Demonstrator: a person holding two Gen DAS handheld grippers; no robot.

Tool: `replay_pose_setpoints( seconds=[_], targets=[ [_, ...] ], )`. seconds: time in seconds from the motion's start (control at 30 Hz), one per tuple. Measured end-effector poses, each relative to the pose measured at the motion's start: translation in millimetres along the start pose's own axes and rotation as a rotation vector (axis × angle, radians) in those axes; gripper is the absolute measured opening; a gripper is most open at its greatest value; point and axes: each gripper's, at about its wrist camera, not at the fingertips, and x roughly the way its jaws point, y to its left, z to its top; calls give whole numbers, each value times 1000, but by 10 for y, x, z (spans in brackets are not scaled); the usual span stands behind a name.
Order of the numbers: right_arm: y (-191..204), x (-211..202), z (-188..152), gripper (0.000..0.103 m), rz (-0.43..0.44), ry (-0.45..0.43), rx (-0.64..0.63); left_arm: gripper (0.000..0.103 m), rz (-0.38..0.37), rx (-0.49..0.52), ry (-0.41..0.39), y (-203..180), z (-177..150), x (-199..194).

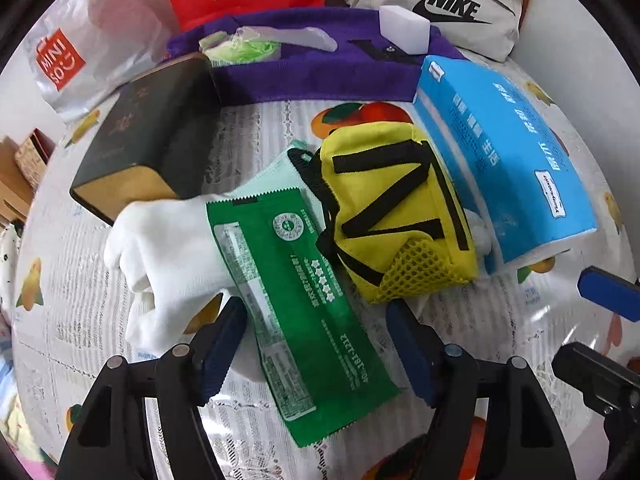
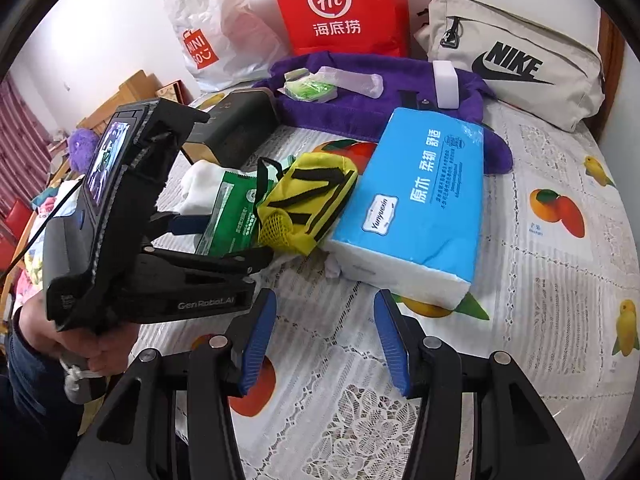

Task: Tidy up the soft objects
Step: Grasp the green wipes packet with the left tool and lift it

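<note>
1. Soft objects lie in a row on a fruit-print tablecloth (image 2: pixel 552 280): a white glove (image 1: pixel 168 248), a green packet (image 1: pixel 296 312) lying partly over it, a yellow pouch (image 1: pixel 400 208) with black straps, and a blue tissue pack (image 1: pixel 504 160) labelled "Yunyeein" with Chinese writing.
2. Behind them a purple towel (image 1: pixel 312 80) carries a white sponge block (image 1: pixel 404 34) and a small clear-wrapped green item (image 1: pixel 240 50). A dark box (image 1: pixel 148 136) sits to its left.
3. At the back stand a white "MINISO" bag (image 1: pixel 76 56), a red "Hi" bag (image 2: pixel 340 8) with Chinese characters, and a beige "NIKE" bag (image 2: pixel 516 60).
4. The left gripper (image 1: pixel 316 348) points steeply down over the green packet. Its fingers are spread; the packet lies between them, and whether they touch it cannot be told.
5. The right gripper (image 2: pixel 326 340) tilts down above bare cloth, fingers apart, nothing between them, just short of the tissue pack.
6. Only the right view shows the left tool's body, marked "GenRobot.AI", its small screen, and the hand (image 2: pixel 80 344) gripping its handle. Only the left view shows the packet's full length.
</note>
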Motion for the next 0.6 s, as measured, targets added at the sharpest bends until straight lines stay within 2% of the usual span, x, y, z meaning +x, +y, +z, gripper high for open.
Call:
replay_pose_setpoints(
  seconds=[0.07, 0.1, 0.17, 0.27, 0.33, 0.4, 0.5, 0.6],
  targets=[
    [-37, -4, -28, 51, 14, 3, -2, 45, -3, -13, -9, 23, 2, -25],
    [-56, -5, -37, 51, 19, 5, -4, 44, 0, -12, -6, 39, -3, -50],
    [-74, -11, -45, 51, 32, 7, -10, 35, -18, -30, -1, 100, -22, -98],
    [-81, -28, -45, 51, 47, 6, -26, 33, -74, -81, 2, 205, -68, -180],
    [-78, -44, -36, 51, 60, 8, -40, 33, -140, -128, -9, 290, -113, -249],
    [-76, -60, -24, 51, 63, 8, -54, 32, -166, -154, -17, 320, -110, -290],
    [-78, -90, 1, 51, 71, 9, -72, 31, -164, -171, -33, 359, -143, -345],
    [-79, -104, 28, 51, 69, 13, -89, 31, -135, -151, -12, 292, -160, -275]
  ],
)
